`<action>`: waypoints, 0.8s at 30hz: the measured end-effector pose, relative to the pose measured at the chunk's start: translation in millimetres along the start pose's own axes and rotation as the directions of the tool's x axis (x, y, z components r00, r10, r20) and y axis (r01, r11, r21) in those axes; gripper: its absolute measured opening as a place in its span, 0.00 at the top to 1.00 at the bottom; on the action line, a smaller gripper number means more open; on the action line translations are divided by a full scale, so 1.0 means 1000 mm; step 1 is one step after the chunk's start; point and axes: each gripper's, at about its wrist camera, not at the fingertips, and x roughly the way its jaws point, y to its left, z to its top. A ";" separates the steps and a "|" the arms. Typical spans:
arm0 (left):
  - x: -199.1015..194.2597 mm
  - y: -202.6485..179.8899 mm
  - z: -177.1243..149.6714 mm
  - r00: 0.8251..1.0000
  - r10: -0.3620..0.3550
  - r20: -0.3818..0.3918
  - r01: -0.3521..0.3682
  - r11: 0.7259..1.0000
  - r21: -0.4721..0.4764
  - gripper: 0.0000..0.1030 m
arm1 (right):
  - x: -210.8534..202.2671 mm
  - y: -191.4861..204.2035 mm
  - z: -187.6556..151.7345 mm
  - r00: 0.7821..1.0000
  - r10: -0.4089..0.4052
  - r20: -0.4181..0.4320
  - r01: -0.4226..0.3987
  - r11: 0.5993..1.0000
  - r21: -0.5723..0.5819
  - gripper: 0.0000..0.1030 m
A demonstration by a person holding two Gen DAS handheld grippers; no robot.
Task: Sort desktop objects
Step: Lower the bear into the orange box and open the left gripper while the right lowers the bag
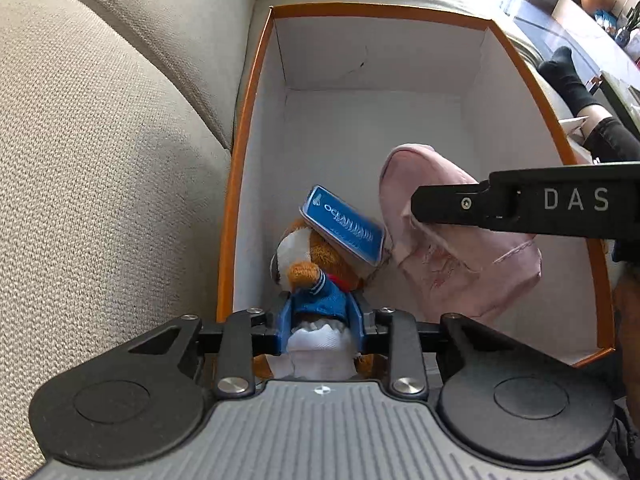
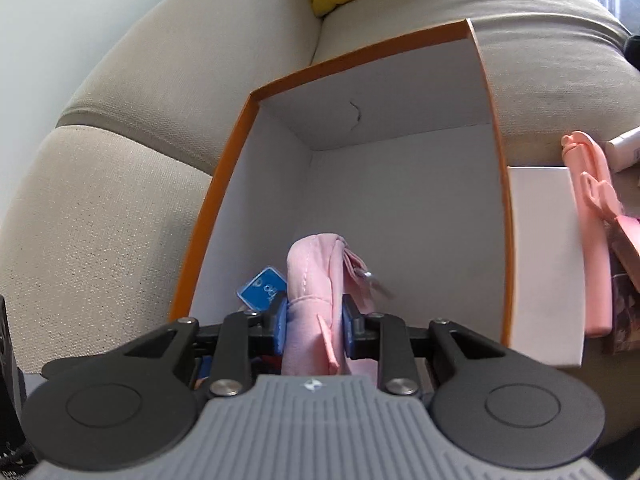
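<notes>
On the beige sofa (image 1: 100, 160) sits an orange-edged box (image 2: 216, 200), white inside. Right of it lie a white card (image 2: 544, 256) and something pink, perhaps a clip (image 2: 592, 240). Over the box's near end, the left gripper (image 1: 320, 316) clamps a plush toy (image 1: 308, 268) with a blue tag (image 1: 342, 226); the right gripper (image 2: 314, 322) pinches a pink pouch (image 2: 316, 276).

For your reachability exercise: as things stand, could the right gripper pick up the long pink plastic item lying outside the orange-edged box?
Probably not yet: the right gripper is shut on the pink fabric pouch over the white-lined box. The pink plastic item lies unobstructed to its right.
</notes>
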 end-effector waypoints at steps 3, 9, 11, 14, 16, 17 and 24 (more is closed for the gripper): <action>0.001 -0.006 -0.003 1.000 0.019 0.003 -0.019 0.999 0.027 0.66 | 0.010 -0.001 -0.002 0.999 0.011 -0.050 -0.010 0.999 0.031 0.72; -0.010 -0.003 -0.025 0.999 -0.025 0.042 0.023 0.999 0.049 0.66 | 0.028 -0.004 -0.011 0.988 0.072 -0.140 -0.060 0.994 0.091 0.65; -0.014 0.002 -0.032 0.998 -0.020 0.059 0.018 0.999 0.036 0.66 | 0.028 -0.005 -0.011 0.985 0.083 -0.154 -0.070 0.994 0.087 0.63; -0.024 0.010 -0.043 0.995 -0.025 0.101 0.025 1.000 -0.004 0.66 | 0.023 -0.008 -0.013 0.978 0.109 -0.177 -0.096 0.992 0.081 0.58; -0.035 0.018 -0.042 0.990 -0.030 0.135 0.035 0.999 -0.035 0.66 | 0.018 -0.007 -0.015 0.975 0.106 -0.195 -0.099 0.994 0.048 0.55; -0.037 0.022 -0.043 0.987 -0.033 0.158 0.041 0.998 -0.046 0.66 | 0.016 -0.006 -0.016 0.973 0.107 -0.203 -0.102 0.994 0.035 0.54; -0.068 0.024 -0.059 0.955 0.010 0.295 0.021 0.994 -0.104 0.67 | 0.027 0.001 -0.017 0.977 0.053 -0.209 -0.061 0.998 -0.031 0.66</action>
